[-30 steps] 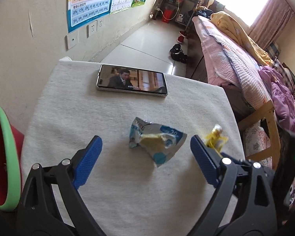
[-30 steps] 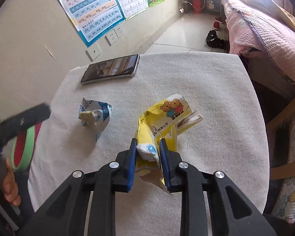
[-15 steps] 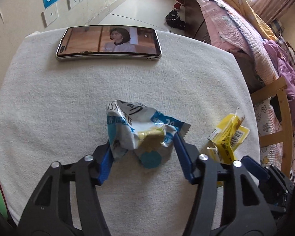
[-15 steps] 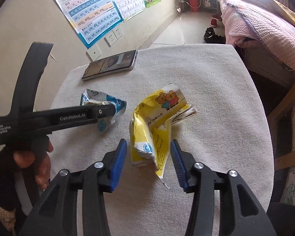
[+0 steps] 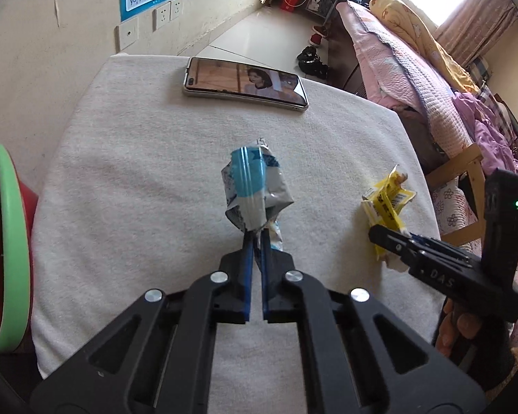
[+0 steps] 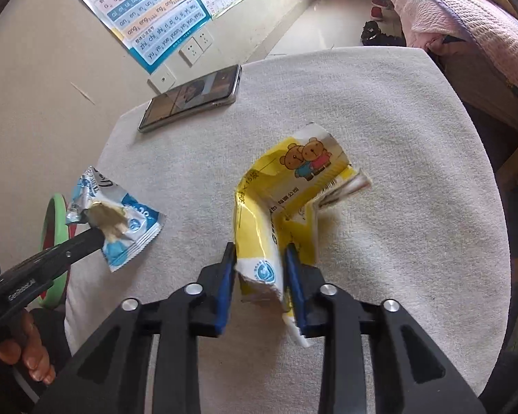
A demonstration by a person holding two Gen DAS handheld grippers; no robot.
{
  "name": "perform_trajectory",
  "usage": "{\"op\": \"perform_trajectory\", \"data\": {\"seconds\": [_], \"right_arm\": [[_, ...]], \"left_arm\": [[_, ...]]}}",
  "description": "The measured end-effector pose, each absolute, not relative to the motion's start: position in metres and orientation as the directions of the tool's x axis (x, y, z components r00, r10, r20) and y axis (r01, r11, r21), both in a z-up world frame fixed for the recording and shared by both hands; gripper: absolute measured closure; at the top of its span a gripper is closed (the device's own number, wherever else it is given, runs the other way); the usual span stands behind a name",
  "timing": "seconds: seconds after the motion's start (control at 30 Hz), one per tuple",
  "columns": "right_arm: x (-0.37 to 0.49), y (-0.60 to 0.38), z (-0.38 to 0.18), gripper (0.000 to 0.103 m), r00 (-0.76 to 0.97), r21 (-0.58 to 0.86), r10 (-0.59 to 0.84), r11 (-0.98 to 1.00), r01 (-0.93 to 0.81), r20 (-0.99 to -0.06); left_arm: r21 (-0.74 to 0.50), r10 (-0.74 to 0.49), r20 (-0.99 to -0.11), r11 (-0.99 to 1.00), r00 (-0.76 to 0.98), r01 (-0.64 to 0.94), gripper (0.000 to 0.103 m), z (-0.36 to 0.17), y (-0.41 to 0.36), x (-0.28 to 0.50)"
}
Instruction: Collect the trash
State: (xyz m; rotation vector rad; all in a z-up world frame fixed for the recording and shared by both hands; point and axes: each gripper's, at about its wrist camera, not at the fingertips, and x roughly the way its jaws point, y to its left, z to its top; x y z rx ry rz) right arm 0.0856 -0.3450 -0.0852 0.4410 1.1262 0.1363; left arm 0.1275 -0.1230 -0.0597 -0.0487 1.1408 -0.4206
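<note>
- My left gripper (image 5: 255,241) is clamped tight on the lower edge of the blue-and-white wrapper (image 5: 253,186); the blue pads are almost touching, with only foil between them. The wrapper stands up from the tips, and in the right wrist view it looks to be held clear of the cloth.
- My right gripper (image 6: 260,265) has its fingers pressed against both sides of the yellow bear wrapper (image 6: 293,186), pinching its crumpled near end. I judge that a hold, though the far end with the bear print may be resting on the cloth; I cannot tell.
- So I judge the step in hand to be the pickup itself, one piece of trash in each gripper, with nothing dropped off yet.
- Just to my left, beside the table edge, is the red bin with the green rim (image 5: 3,241). It looks like the place for the trash, and it is nearer my left gripper.
- The next move, as I see it, calls for lifting both wrappers clear of the white cloth-covered table (image 5: 138,172), carrying the blue one over the rim first, then letting go. The foil is light and springy, so I should keep the squeeze firm while moving.
- Further off lies the phone (image 5: 245,84), screen lit, near the far edge. It is not trash; I should swing clear of it.
</note>
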Motion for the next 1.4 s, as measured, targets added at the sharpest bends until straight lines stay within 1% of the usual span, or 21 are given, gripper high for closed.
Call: {"op": "perform_trajectory", "data": {"seconds": [0.1,0.33,0.7,0.83,0.87,0.93,0.97,1.1,1.4], "right_arm": [[0.078,-0.334,-0.075,0.076,0.448,0.398,0.327,0.914,0.072,-0.832],[0.068,-0.297,-0.047,0.076,0.463,0.409,0.371,0.912,-0.02,-0.805],[0.063,-0.212,-0.001,0.076,0.462,0.4,0.464,0.886,-0.235,-0.756],[0.062,-0.199,0.003,0.076,0.467,0.377,0.46,0.887,-0.265,-0.755],[0.061,-0.199,0.002,0.076,0.466,0.375,0.457,0.889,-0.263,-0.757],[0.062,-0.201,-0.001,0.075,0.462,0.371,0.449,0.893,-0.253,-0.765],[0.062,-0.203,-0.004,0.075,0.457,0.372,0.445,0.895,-0.246,-0.77],[0.061,-0.209,-0.012,0.076,0.442,0.377,0.438,0.899,-0.223,-0.783],[0.058,-0.205,-0.02,0.076,0.418,0.371,0.44,0.897,-0.239,-0.795]], "left_arm": [[-0.241,-0.332,-0.877,0.929,0.347,0.281,0.1,-0.062,-0.104,0.114],[-0.266,-0.319,-0.876,0.945,0.361,0.19,0.1,-0.064,-0.06,0.092],[-0.267,-0.295,-0.816,0.955,0.497,0.129,0.1,-0.019,-0.013,0.085],[-0.273,-0.282,-0.817,0.957,0.503,0.094,0.099,-0.021,0.0,0.087],[-0.277,-0.28,-0.819,0.957,0.501,0.083,0.094,-0.023,0.003,0.086],[-0.283,-0.28,-0.833,0.957,0.478,0.067,0.064,-0.031,0.009,0.086],[-0.279,-0.274,-0.838,0.958,0.472,0.061,0.044,-0.035,0.01,0.085],[-0.274,-0.266,-0.856,0.961,0.443,0.048,0.043,-0.053,0.011,0.084],[-0.199,-0.195,-0.913,0.98,0.359,0.028,0.043,-0.09,-0.005,0.104]]}}
